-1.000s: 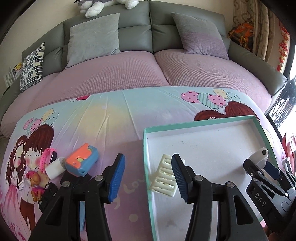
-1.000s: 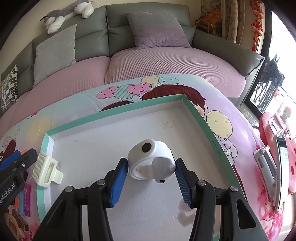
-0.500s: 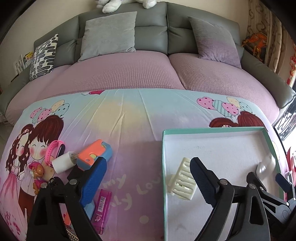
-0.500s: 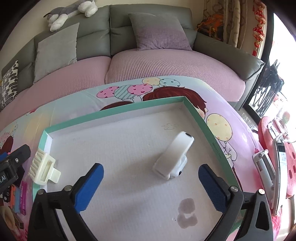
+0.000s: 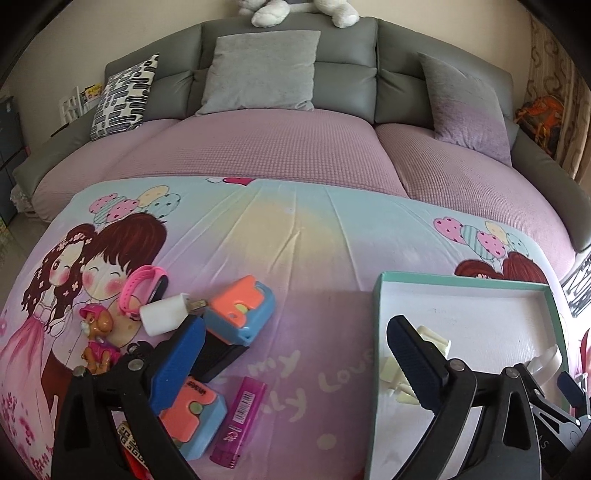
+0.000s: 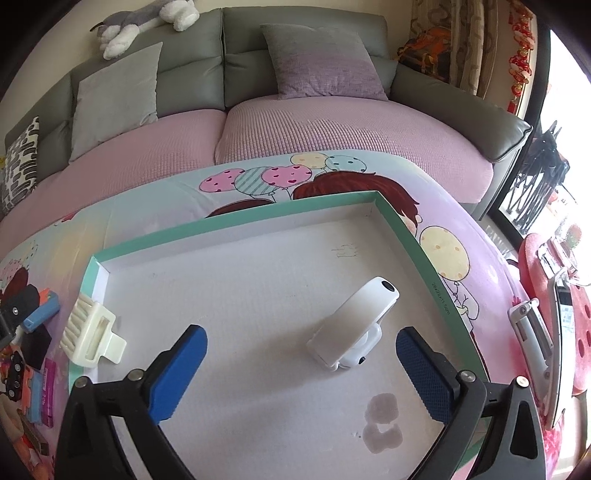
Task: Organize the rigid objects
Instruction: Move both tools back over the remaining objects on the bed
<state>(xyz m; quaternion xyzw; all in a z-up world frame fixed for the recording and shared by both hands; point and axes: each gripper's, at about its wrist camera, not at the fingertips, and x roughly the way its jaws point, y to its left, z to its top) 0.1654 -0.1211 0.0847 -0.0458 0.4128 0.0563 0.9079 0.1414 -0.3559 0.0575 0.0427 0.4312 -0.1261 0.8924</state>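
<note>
- The cartoon-print cloth [image 5: 295, 236] carries pale lettering near its front edge; "my" and "Love" can be made out, and the other letters are hidden.
- The nearer orange-and-blue toy block [image 5: 194, 415] has small dark print on its top, too blurred to read with certainty.
- The magenta lighter [image 5: 239, 421] bears a barcode; its digits are illegible.
- The box's green rim [image 6: 439, 291] shows small printed characters, unreadable.

A grey sofa [image 5: 343, 81] carries grey cushions [image 5: 262, 70] and a patterned pillow [image 5: 123, 94]. A plush toy [image 6: 140, 26] lies along its back. Curtains [image 6: 454, 40] hang at the right.
</note>
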